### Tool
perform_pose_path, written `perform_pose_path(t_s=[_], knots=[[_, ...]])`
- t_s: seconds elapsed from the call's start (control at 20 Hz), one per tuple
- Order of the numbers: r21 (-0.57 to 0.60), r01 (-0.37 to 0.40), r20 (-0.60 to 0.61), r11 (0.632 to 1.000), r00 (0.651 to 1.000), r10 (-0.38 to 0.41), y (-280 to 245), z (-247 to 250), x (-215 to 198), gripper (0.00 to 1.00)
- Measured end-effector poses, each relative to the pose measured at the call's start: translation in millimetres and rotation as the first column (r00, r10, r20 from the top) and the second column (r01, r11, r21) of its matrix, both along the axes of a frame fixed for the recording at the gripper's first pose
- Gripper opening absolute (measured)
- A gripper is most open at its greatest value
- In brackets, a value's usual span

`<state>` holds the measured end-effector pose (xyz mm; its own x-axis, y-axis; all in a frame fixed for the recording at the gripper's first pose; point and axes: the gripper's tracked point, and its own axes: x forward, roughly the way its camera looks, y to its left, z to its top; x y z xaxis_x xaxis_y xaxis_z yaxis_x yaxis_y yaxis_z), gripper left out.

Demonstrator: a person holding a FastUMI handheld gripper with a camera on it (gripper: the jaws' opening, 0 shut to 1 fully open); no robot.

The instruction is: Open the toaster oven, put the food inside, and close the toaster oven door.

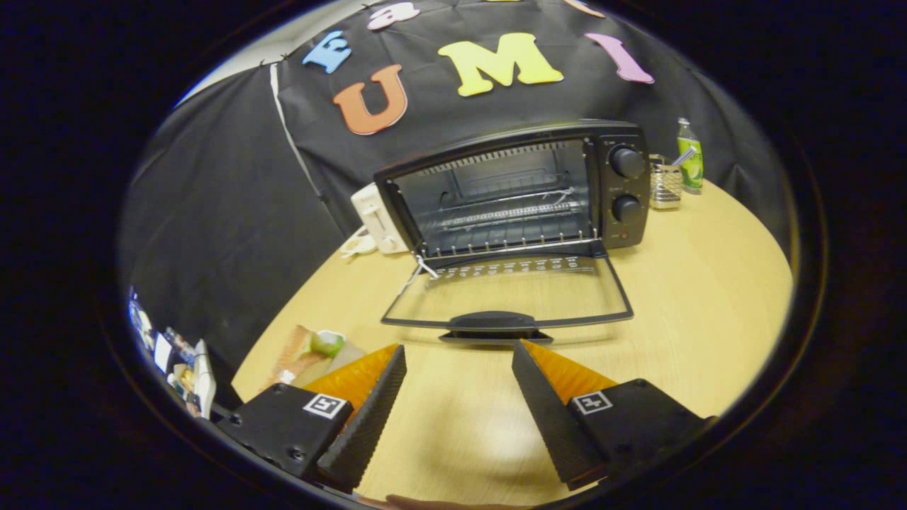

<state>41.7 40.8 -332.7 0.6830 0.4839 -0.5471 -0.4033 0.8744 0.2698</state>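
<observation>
Fingers spread wide on the gripper (459, 347), nothing between them, hovering over the wooden table (708, 283). Just ahead sits the toaster oven (524, 188), its door (510, 297) dropped flat open. Food (315, 350) lies beside the left finger.

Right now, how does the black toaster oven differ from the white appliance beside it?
The toaster oven is black, the white appliance pale. The oven is larger; the appliance stands lower. The oven's door lies open, just ahead of the open, empty claw. Both stand on the table.
</observation>
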Motion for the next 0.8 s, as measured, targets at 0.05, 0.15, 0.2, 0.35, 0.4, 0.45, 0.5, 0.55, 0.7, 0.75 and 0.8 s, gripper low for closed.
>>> perform_pose_path(t_s=[0.05, 0.15, 0.2, 0.35, 0.4, 0.45, 0.5, 0.55, 0.7, 0.75, 0.8], knots=[[0.047, -0.043, -0.006, 0.998, 0.999, 0.043, 10, 11, -8, 1.00], [0.119, -0.135, -0.030, 0.984, 0.990, 0.140, 30, 29, -22, 0.98], [0.143, -0.177, -0.060, 0.974, 0.980, 0.187, 41, 33, -27, 0.98], [0.257, -0.277, -0.223, 0.926, 0.915, 0.336, 78, 31, -52, 0.98], [0.300, -0.300, -0.287, 0.906, 0.877, 0.386, 91, 27, -62, 0.95], [0.324, -0.307, -0.344, 0.895, 0.843, 0.414, 100, 21, -70, 0.94], [0.312, -0.312, -0.400, 0.898, 0.814, 0.421, 102, 12, -74, 0.91], [0.298, -0.311, -0.436, 0.902, 0.796, 0.419, 106, 4, -76, 0.90], [0.274, -0.320, -0.488, 0.907, 0.767, 0.418, 121, -8, -81, 0.90], [0.262, -0.321, -0.501, 0.910, 0.761, 0.412, 124, -12, -81, 0.88], [0.247, -0.314, -0.511, 0.917, 0.762, 0.399, 125, -15, -79, 0.87]])
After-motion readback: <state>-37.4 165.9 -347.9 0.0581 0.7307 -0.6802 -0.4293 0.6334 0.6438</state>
